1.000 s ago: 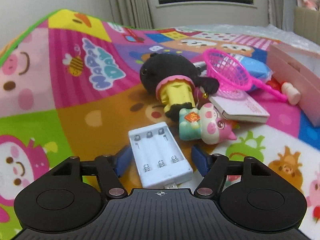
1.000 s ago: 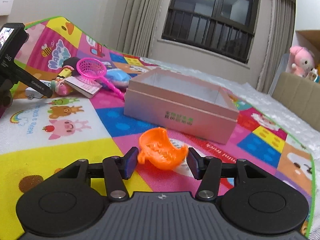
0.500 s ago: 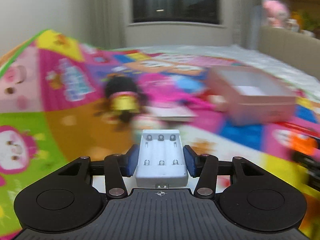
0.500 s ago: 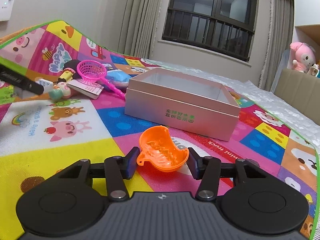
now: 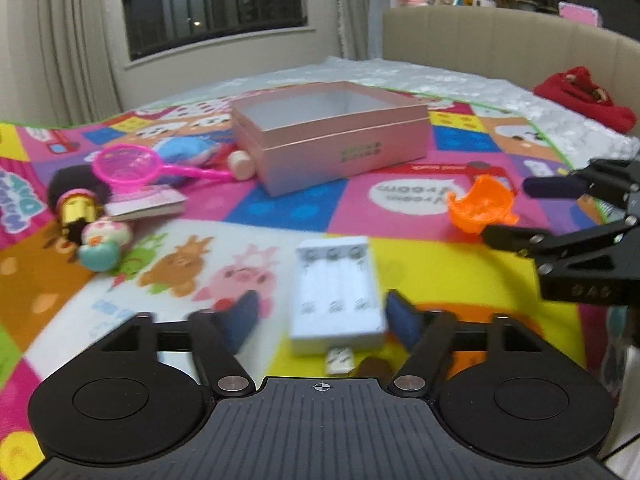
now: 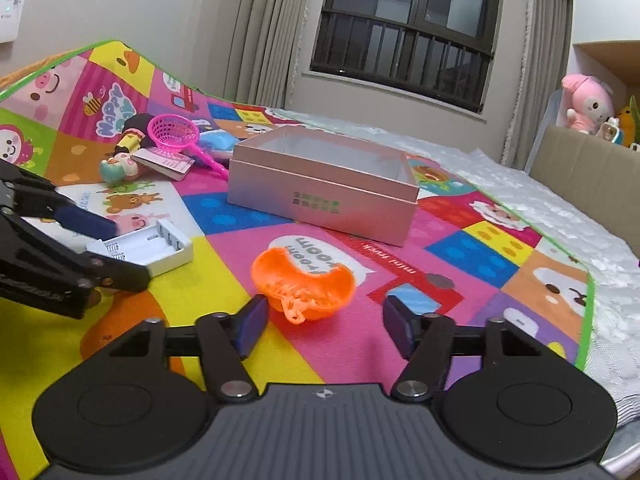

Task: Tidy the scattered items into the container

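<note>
A white battery holder (image 5: 336, 292) lies on the play mat between the fingers of my left gripper (image 5: 322, 314), which is open and not touching it. It also shows in the right wrist view (image 6: 140, 250). An orange toy shell (image 6: 304, 282) lies on the mat just ahead of my open right gripper (image 6: 322, 324); it also shows in the left wrist view (image 5: 480, 206). The open pink box (image 5: 328, 140) stands farther back, empty as far as I can see; it also shows in the right wrist view (image 6: 324, 184).
Left of the box lie a pink toy net (image 5: 128, 164), a blue pouch (image 5: 184, 150), a small booklet (image 5: 146, 204), a black plush (image 5: 78, 198) and a pig figure (image 5: 104, 242). A beige headboard (image 5: 500, 48) rises behind. The mat's green edge (image 6: 586, 320) runs at right.
Both grippers have opened: the battery holder and the orange shell, held half a second ago, now lie on the mat. The left gripper swung right, toward the box.
</note>
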A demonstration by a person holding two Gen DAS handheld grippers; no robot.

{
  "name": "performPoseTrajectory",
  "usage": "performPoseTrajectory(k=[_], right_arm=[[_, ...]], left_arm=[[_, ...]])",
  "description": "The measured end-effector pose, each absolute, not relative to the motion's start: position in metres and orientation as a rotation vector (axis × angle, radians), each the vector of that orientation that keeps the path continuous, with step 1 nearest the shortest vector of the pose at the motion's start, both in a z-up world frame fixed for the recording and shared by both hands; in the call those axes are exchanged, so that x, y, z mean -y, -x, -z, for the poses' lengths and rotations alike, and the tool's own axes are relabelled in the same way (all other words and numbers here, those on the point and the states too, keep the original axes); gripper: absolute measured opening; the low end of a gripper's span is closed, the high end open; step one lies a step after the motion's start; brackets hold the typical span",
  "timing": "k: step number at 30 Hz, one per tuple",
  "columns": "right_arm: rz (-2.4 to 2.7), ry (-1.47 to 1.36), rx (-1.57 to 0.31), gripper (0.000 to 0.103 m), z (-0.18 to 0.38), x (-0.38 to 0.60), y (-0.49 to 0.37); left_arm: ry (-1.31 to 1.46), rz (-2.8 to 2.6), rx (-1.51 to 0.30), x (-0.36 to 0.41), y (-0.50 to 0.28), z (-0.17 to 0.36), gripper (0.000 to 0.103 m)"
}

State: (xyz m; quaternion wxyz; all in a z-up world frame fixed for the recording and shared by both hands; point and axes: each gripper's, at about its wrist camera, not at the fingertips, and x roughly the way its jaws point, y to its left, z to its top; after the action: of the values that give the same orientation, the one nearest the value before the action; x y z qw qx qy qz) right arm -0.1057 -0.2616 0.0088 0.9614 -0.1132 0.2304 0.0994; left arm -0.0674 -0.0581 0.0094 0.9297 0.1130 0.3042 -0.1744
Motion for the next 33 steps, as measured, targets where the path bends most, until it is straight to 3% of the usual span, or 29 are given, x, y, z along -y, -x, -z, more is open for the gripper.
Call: performPoseTrajectory(k=[6, 10, 16, 19, 21, 23, 24, 33], right_arm=[[-0.203, 0.260, -0.453, 0.074, -0.010, 0.260, 0.108], [-0.148, 0.259, -0.446, 0.077, -0.010, 0.269, 0.109], [-0.225, 0.191, -0.429, 0.097, -0.018, 0.271, 0.111], [-0.251, 0.185, -0.432, 0.097, -0.019, 0.260, 0.102], [-0.267, 0.182, -0.451, 0.093, -0.016, 0.253, 0.093], [-0.279, 0.176, -0.491, 0.065, -0.011, 0.248, 0.083], [-0.279, 0.174, -0.509, 0.058, -0.009, 0.246, 0.080], [-0.257, 0.182, -0.453, 0.058, -0.013, 0.256, 0.099]], left_arm=[[-0.322, 0.226, -0.606, 0.033, 0.074, -0.011, 0.095], [-0.311, 0.099, -0.598, 0.011, 0.067, -0.014, 0.095], [-0.224, 0.072, -0.625, -0.009, 0.066, -0.019, 0.097], [-0.198, 0.107, -0.631, -0.007, 0.073, -0.021, 0.100], [-0.174, 0.137, -0.631, -0.003, 0.075, -0.023, 0.101], [-0.151, 0.167, -0.630, 0.002, 0.076, -0.025, 0.101], [-0.145, 0.181, -0.626, 0.005, 0.076, -0.026, 0.102], [-0.096, 0.179, -0.661, 0.032, 0.048, -0.018, 0.102]])
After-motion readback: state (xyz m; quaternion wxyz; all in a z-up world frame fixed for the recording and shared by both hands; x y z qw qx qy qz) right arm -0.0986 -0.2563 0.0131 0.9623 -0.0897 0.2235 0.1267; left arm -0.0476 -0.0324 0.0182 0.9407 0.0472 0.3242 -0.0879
